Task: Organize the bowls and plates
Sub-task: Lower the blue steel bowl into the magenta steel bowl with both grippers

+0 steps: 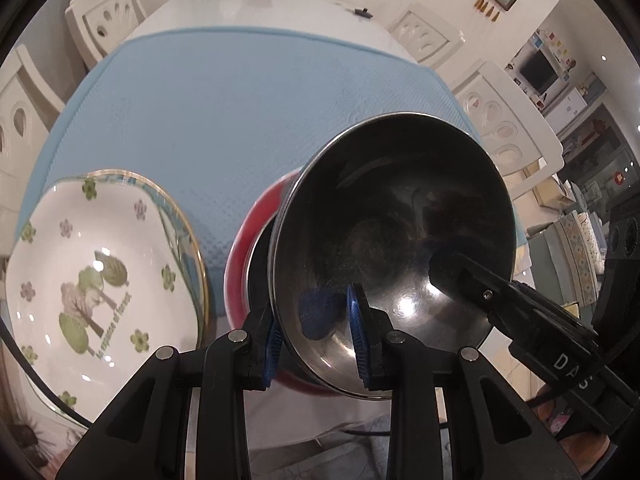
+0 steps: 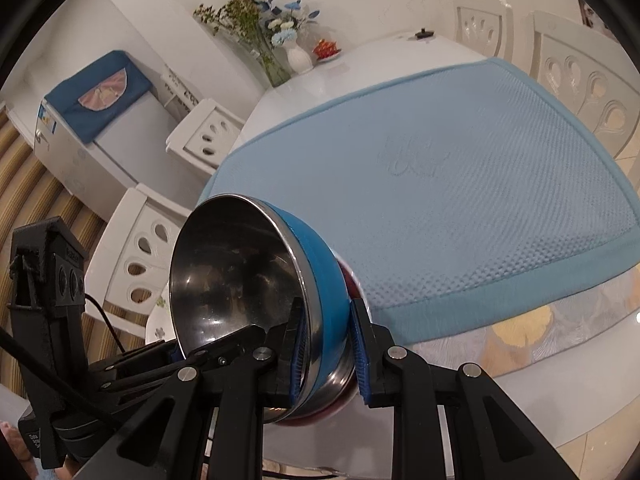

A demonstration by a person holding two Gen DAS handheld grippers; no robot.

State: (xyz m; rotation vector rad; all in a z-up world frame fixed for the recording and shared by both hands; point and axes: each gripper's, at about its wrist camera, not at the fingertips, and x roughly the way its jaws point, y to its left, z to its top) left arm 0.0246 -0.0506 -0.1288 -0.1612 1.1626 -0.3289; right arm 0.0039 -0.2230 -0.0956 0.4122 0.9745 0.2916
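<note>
My left tool (image 1: 316, 340) is clamped on the rim of the steel bowl (image 1: 396, 248), and my right tool (image 2: 328, 352) grips that same bowl's opposite rim. It hangs tilted above a red bowl (image 1: 250, 240) on the blue mat (image 1: 224, 108) covering the table (image 1: 280, 8), beside a flowered plate (image 1: 92, 276).

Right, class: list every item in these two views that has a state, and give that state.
steel bowl: empty, tilted steeply, nested against the red bowl.
red bowl: mostly hidden behind the steel bowl, also tilted.
flowered plate: empty, not gripped.
left gripper: shut on the steel bowl's rim.
right gripper: shut on the steel bowl's rim.
blue mat: spread flat, nothing on its far part.
</note>
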